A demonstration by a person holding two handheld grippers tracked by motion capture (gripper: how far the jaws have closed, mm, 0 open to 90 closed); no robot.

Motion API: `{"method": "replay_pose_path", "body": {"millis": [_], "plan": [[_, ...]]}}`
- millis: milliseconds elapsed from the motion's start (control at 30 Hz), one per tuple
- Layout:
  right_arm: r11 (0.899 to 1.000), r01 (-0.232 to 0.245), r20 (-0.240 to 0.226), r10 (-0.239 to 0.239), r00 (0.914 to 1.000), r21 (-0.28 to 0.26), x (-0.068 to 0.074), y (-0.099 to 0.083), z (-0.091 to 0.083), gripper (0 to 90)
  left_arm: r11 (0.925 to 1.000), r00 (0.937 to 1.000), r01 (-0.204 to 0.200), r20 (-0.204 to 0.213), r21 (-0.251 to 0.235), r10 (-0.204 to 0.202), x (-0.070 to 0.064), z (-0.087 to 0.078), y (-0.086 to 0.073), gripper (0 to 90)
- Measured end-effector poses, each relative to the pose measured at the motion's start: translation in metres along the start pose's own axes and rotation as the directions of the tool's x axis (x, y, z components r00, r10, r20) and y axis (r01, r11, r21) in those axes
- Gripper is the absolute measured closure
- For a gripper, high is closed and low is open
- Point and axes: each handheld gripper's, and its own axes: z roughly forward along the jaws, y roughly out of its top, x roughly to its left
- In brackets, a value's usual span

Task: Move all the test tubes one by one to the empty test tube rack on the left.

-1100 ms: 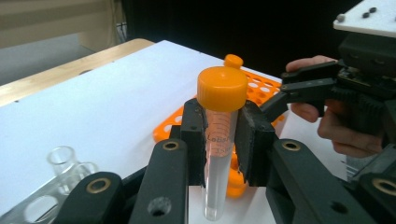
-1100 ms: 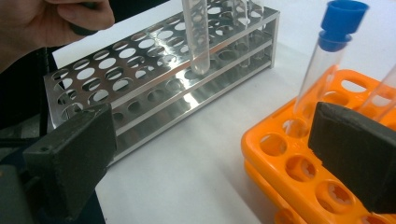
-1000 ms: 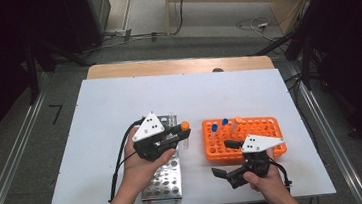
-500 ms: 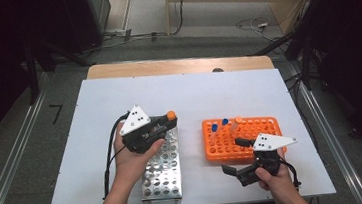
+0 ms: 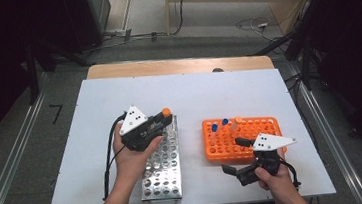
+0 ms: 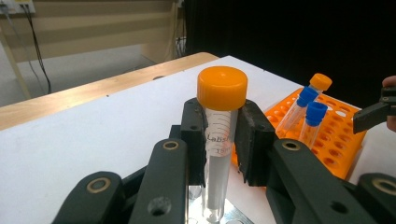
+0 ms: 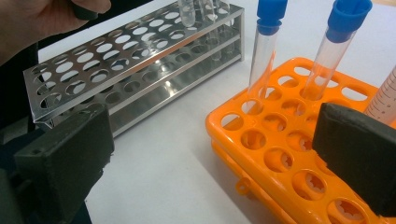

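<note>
My left gripper [image 5: 164,116] is shut on a clear tube with an orange cap [image 6: 219,140], held upright between its pads [image 6: 194,135]. The tube's lower end hangs at the far end of the metal rack [image 5: 163,169], just above its holes. The orange rack [image 5: 264,124] stands to the right and holds two blue-capped tubes [image 5: 214,128] [image 7: 336,42] and one orange-capped tube [image 5: 239,120]. My right gripper [image 5: 235,154] is open at the orange rack's near left corner, jaws wide apart [image 7: 210,158] with nothing between them.
The metal rack [image 7: 116,70] has several rows of holes and lies lengthwise away from the person. The white table [image 5: 219,98] reaches back to a wooden edge [image 5: 180,66]. Cables lie on the floor beyond.
My left gripper has carried the orange-capped tube left and farther along the metal rack. My right gripper has drifted right, along the orange rack's front, still open.
</note>
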Motion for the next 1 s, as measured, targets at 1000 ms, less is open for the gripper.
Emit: {"method": "replay_pose_path", "body": {"millis": [1000], "plan": [[1.000,0.003,0.019,-0.003,0.9998,0.001,-0.003,-0.002,-0.001,0.0,0.9885,0.9989,-0.044,-0.013,0.144,0.046,-0.006,0.011,-0.014,75.2]]}}
